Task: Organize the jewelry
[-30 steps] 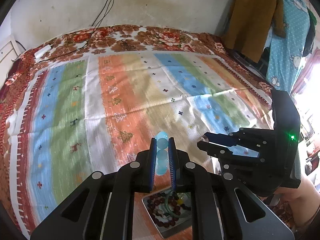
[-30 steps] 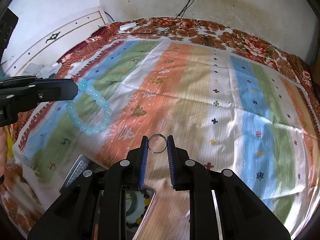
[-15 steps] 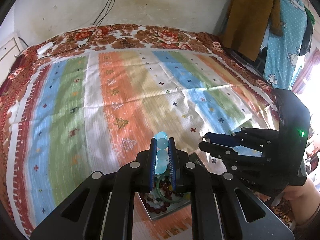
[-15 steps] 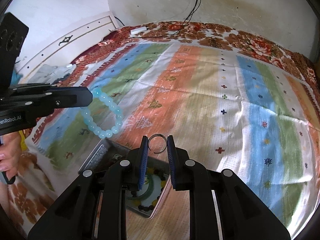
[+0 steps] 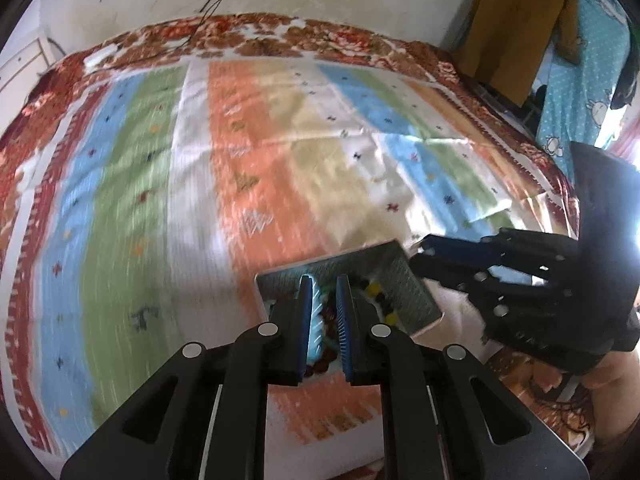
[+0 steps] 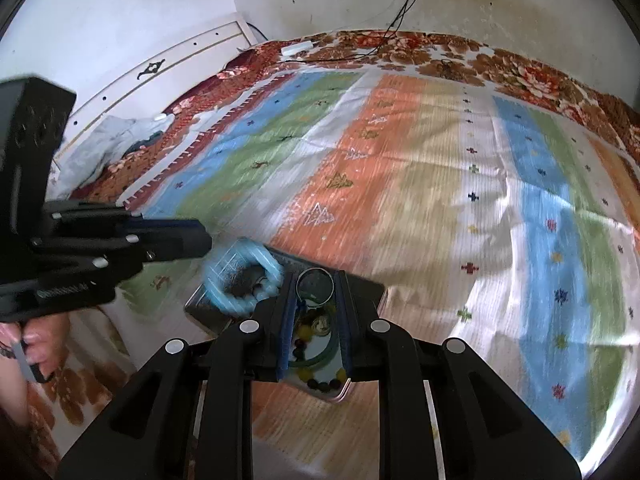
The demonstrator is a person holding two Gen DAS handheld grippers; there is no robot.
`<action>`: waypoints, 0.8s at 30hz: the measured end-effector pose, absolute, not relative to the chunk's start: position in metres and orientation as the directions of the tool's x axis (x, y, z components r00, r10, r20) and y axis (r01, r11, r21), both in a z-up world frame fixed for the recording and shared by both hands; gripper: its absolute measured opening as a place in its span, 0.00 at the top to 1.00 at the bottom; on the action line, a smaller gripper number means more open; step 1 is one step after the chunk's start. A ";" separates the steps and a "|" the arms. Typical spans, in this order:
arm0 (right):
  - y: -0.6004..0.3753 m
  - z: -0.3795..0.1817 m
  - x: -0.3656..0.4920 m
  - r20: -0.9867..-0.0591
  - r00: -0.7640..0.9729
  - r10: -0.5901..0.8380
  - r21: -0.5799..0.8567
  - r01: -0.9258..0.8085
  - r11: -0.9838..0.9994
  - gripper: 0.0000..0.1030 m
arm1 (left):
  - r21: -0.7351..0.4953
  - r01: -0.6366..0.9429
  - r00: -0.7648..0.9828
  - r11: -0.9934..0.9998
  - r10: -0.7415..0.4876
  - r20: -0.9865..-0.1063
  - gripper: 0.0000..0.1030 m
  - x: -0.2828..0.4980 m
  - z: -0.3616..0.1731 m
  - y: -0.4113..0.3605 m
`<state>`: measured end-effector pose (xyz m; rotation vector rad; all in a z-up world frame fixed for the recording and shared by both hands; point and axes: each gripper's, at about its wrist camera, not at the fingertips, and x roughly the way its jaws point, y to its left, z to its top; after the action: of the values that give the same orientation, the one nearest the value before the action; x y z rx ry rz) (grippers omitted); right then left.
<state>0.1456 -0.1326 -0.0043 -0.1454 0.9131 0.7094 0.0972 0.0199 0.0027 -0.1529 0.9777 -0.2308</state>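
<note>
An open metal tin [image 5: 404, 288] lies on the striped bedspread with dark beads, yellow beads and a green bangle [image 6: 320, 360] inside. My left gripper [image 5: 324, 280] hovers over the tin, shut on a pale blue bead bracelet [image 5: 316, 312]. In the right wrist view that bracelet [image 6: 240, 280] hangs blurred from the left gripper [image 6: 206, 242] above the tin's rim [image 6: 366, 286]. My right gripper [image 6: 314, 276] is shut on a thin silver ring [image 6: 314, 286], also above the tin. From the left wrist view the right gripper [image 5: 420, 256] sits just right of the tin.
The striped bedspread [image 5: 260, 160] stretches away beyond the tin. Cables and a white adapter [image 6: 298, 48] lie at the bed's far end. Clothes [image 5: 520, 20] hang at the right, a white headboard [image 6: 160, 72] stands at the left. A hand [image 6: 36, 344] grips the left handle.
Both grippers have come down and in over the tin, which now lies right beneath their fingertips. The blue bracelet has swung over the tin's edge. Both grips are unchanged.
</note>
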 end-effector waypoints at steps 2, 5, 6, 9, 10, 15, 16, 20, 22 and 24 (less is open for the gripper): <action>-0.136 -0.004 0.140 -0.762 0.408 0.502 0.172 -0.620 0.766 0.77 | -0.236 0.119 0.538 0.964 -0.263 -0.801 0.79 0.090 0.001 0.023; -0.141 -0.005 0.135 -0.763 0.407 0.501 0.175 -0.617 0.767 0.75 | -0.252 0.101 0.542 0.963 -0.265 -0.798 0.77 0.079 -0.002 0.029; -0.142 -0.005 0.133 -0.763 0.408 0.502 0.175 -0.617 0.767 0.73 | -0.257 0.096 0.542 0.962 -0.267 -0.797 0.77 0.077 -0.004 0.031; -0.148 -0.003 0.125 -0.752 0.415 0.512 0.183 -0.614 0.768 0.64 | -0.254 0.091 0.546 0.963 -0.261 -0.796 0.70 0.069 -0.006 0.032; -0.150 -0.002 0.123 -0.750 0.416 0.514 0.186 -0.613 0.768 0.62 | -0.255 0.092 0.551 0.963 -0.263 -0.792 0.68 0.067 -0.006 0.032; -0.162 -0.001 0.112 -0.735 0.431 0.524 0.203 -0.598 0.776 0.51 | -0.247 0.102 0.577 0.964 -0.259 -0.774 0.47 0.055 -0.004 0.029; -0.166 -0.001 0.109 -0.730 0.440 0.523 0.205 -0.589 0.782 0.51 | -0.247 0.108 0.582 0.963 -0.262 -0.769 0.45 0.053 -0.003 0.028; -0.178 0.004 0.104 -0.708 0.467 0.530 0.224 -0.563 0.795 0.40 | -0.223 0.125 0.610 0.967 -0.252 -0.752 0.32 0.047 0.000 0.022; -0.184 0.005 0.101 -0.698 0.480 0.531 0.231 -0.552 0.802 0.36 | -0.214 0.133 0.622 0.968 -0.249 -0.742 0.28 0.042 0.001 0.019; -0.189 0.007 0.096 -0.688 0.490 0.535 0.236 -0.546 0.804 0.32 | -0.211 0.132 0.632 0.968 -0.247 -0.735 0.24 0.040 0.002 0.019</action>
<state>0.0964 -0.1886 0.0066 -0.0151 0.8303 0.6566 0.0397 0.0190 0.0019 -0.1425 0.8604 -0.2173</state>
